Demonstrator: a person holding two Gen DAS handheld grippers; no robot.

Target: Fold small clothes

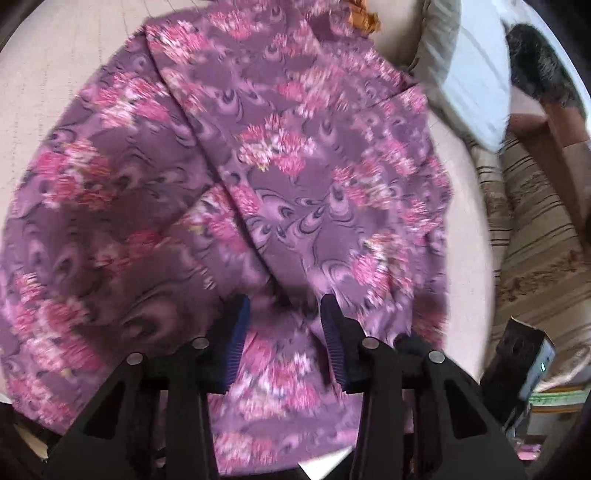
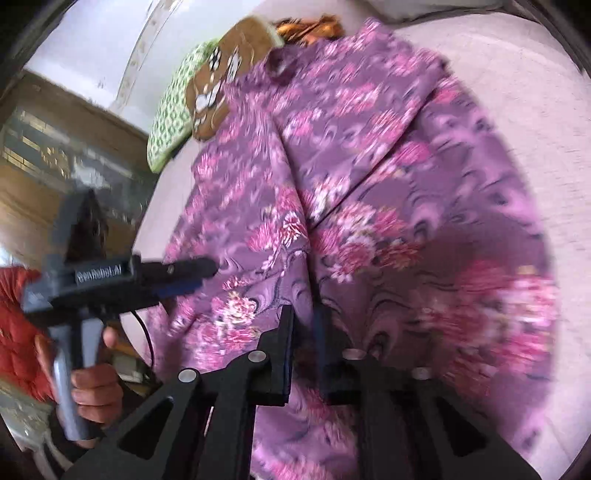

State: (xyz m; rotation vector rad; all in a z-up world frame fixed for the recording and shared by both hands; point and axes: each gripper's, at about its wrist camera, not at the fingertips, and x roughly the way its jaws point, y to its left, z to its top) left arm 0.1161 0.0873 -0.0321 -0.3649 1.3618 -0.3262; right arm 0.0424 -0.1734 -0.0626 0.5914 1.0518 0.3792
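Note:
A purple garment (image 1: pixel 295 166) with pink flowers lies across a pale padded surface (image 1: pixel 55 74), one layer lapped over another along a diagonal crease. My left gripper (image 1: pixel 284 306) is at its near edge, with a bunch of the cloth gathered between the blue pads and folds running toward them. In the right wrist view the same garment (image 2: pixel 388 166) fills the middle. My right gripper (image 2: pixel 304 314) is nearly closed on a ridge of cloth. The left gripper (image 2: pixel 212 267) comes in from the left onto the garment's edge, held by a person's hand (image 2: pixel 96 391).
A white pillow (image 1: pixel 469 74) and a dark furry thing (image 1: pixel 539 62) lie at the far right, above a striped rug (image 1: pixel 535 229). A green and brown patterned cloth (image 2: pixel 207 85) and an orange cloth (image 2: pixel 310 27) lie past the garment's far end. A red sleeve (image 2: pixel 18 325) shows at left.

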